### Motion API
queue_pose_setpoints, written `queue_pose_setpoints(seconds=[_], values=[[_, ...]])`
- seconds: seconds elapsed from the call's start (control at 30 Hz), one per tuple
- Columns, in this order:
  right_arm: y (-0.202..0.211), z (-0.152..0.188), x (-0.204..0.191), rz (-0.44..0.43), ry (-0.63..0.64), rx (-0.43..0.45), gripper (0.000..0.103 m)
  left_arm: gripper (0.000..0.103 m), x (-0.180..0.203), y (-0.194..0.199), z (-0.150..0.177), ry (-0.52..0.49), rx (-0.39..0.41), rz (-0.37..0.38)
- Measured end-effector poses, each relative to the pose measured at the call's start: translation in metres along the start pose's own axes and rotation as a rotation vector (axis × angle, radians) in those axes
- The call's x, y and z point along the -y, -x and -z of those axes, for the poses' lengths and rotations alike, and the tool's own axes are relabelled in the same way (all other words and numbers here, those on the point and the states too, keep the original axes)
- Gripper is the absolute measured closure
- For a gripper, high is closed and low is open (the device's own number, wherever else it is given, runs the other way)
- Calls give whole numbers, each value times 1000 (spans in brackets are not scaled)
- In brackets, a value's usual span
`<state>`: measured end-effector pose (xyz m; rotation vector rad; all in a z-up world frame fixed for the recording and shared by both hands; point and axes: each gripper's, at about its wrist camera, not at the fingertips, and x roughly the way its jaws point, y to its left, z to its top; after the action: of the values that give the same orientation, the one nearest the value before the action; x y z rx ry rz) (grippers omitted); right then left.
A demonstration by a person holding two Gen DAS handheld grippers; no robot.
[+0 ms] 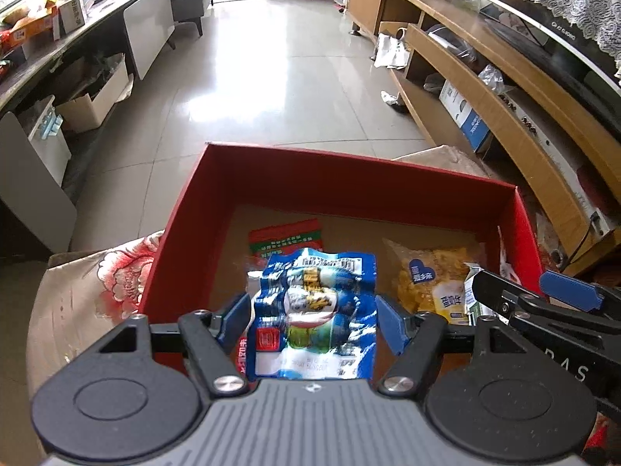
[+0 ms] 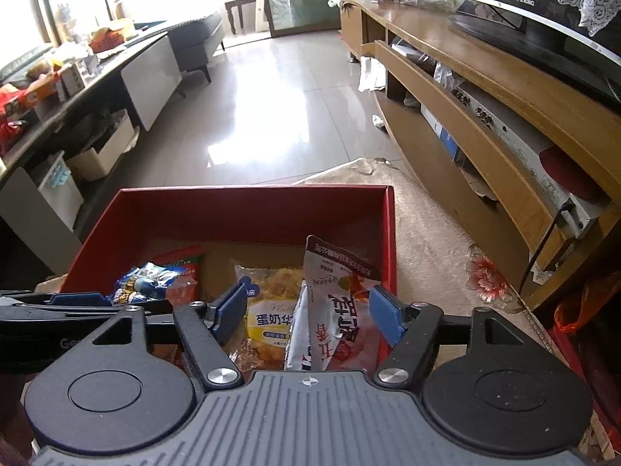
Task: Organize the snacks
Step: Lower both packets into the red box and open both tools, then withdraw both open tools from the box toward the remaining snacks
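A red cardboard box (image 1: 186, 209) holds snacks. My left gripper (image 1: 312, 314) is open over its near side, with a blue foil snack packet (image 1: 316, 310) lying loose between the fingers. A red-and-green packet (image 1: 285, 237) lies behind it and a yellow pastry bag (image 1: 431, 275) to the right. My right gripper (image 2: 308, 312) is open above the box's (image 2: 233, 202) right side; a white-and-red packet (image 2: 341, 299) stands tilted between its fingers beside the yellow pastry bag (image 2: 268, 310). The blue packet (image 2: 143, 281) shows at left.
The box sits on a beige floral cloth (image 1: 85, 291). A wooden TV cabinet (image 1: 504, 124) runs along the right, a cluttered grey table (image 1: 58, 46) along the left, glossy tiled floor (image 1: 271, 77) between them.
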<state>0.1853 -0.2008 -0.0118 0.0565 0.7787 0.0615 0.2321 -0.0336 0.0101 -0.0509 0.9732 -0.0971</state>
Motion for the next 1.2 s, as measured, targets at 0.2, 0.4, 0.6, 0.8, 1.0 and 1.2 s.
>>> queue_pose_setpoints(seconds=[0.2,0.4,0.6,0.8,1.0,1.2], values=[[7,0,3,1,-6,12,26,31,-2,10,1,7,7,22],[18,6,0,9,14,17,25,27,-16,26,6,34,22,40],[31,15,-5,4,33,17,24,27,-35,37,24,40,8,41],[39,32,-19,-10,75,-12,24,27,-56,47,45,49,-15,37],[50,48,-28,-22,100,-28,23,27,-69,51,61,45,-32,37],[56,66,-35,-36,104,-59,22,27,-81,51,74,31,-55,27]])
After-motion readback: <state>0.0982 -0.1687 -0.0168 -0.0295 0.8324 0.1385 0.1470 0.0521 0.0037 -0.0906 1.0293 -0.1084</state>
